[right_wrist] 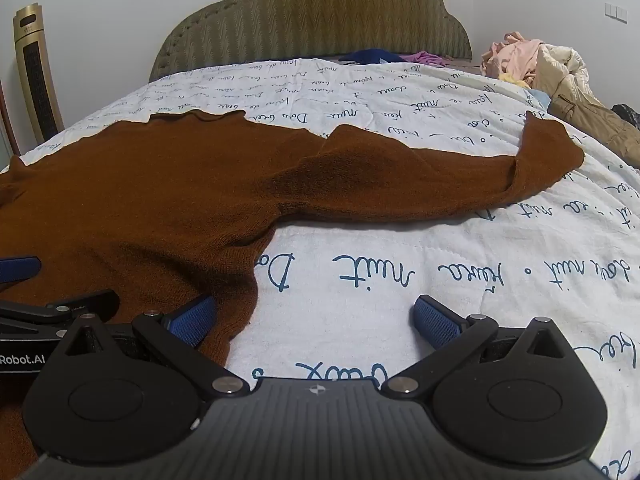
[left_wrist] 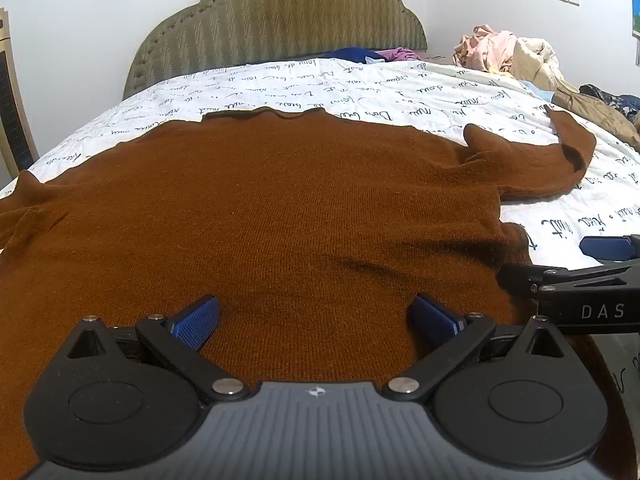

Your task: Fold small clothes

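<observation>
A brown knit sweater (left_wrist: pixel 280 208) lies spread flat on the bed, its right sleeve (left_wrist: pixel 532 168) stretched toward the right. My left gripper (left_wrist: pixel 316 316) is open and empty, low over the sweater's near part. My right gripper (right_wrist: pixel 316 320) is open and empty at the sweater's near right edge (right_wrist: pixel 240 304), its left finger (right_wrist: pixel 192 322) over the knit and its right finger (right_wrist: pixel 436 324) over the bedspread. The sweater (right_wrist: pixel 140 208) and its sleeve (right_wrist: pixel 440 184) also show in the right wrist view. Each gripper shows at the edge of the other's view.
The bed has a white bedspread (right_wrist: pixel 420 264) with blue handwriting print and an olive padded headboard (left_wrist: pixel 280 16). A pile of clothes (left_wrist: pixel 520 60) lies at the far right. Blue and purple garments (left_wrist: pixel 368 54) lie by the headboard. A gold tower appliance (right_wrist: pixel 36 72) stands left of the bed.
</observation>
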`<state>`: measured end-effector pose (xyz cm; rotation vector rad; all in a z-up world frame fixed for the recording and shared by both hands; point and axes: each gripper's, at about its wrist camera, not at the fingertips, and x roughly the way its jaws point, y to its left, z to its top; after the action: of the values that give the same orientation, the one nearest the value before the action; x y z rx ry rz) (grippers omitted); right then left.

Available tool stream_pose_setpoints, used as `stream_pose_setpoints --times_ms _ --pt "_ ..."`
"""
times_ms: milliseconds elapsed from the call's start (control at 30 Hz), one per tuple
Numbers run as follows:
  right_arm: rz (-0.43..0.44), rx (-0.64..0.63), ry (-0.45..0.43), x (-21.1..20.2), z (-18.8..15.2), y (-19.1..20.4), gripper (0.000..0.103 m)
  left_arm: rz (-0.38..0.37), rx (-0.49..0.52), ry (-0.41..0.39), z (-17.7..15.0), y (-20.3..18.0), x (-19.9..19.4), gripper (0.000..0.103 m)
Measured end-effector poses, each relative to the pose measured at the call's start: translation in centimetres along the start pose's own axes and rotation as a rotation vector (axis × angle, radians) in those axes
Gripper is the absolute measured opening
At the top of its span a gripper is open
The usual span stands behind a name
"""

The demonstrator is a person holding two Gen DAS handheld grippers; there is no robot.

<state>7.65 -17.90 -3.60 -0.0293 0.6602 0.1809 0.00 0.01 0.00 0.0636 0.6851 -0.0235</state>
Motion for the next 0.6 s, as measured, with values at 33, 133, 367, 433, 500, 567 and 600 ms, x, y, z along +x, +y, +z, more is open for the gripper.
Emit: stream_pose_setpoints --times_ms 33,133,367,433,500,567,600 --pt "-0.001 -0.001 0.000 0.00 0.00 0.02 0.103 0.000 0.000 0.000 0.00 0.00 0.00 0.103" --pt "0.002 0.002 -0.001 -0.03 -0.01 -0.03 0.103 0.003 0.003 0.000 0.00 -0.03 0.00 0.103" --pt "0.001 0.002 0.000 -0.06 0.00 -0.02 0.103 0.004 0.004 -0.001 -0.02 0.10 0.15 0.103" --pt "0.001 0.002 0.000 -0.08 0.00 -0.02 0.103 0.002 0.002 -0.001 -0.01 0.19 0.20 0.103" --pt "0.001 0.002 0.000 -0.09 0.00 -0.02 0.103 0.002 0.002 -0.001 0.01 0.26 0.24 0.103" --pt "0.001 0.002 0.000 -0.10 0.01 -0.02 0.103 0.004 0.004 -0.001 -0.04 0.05 0.08 0.103" --pt "0.001 0.002 0.000 -0.11 0.01 -0.02 0.103 0.004 0.003 -0.001 -0.05 0.07 0.09 0.103"
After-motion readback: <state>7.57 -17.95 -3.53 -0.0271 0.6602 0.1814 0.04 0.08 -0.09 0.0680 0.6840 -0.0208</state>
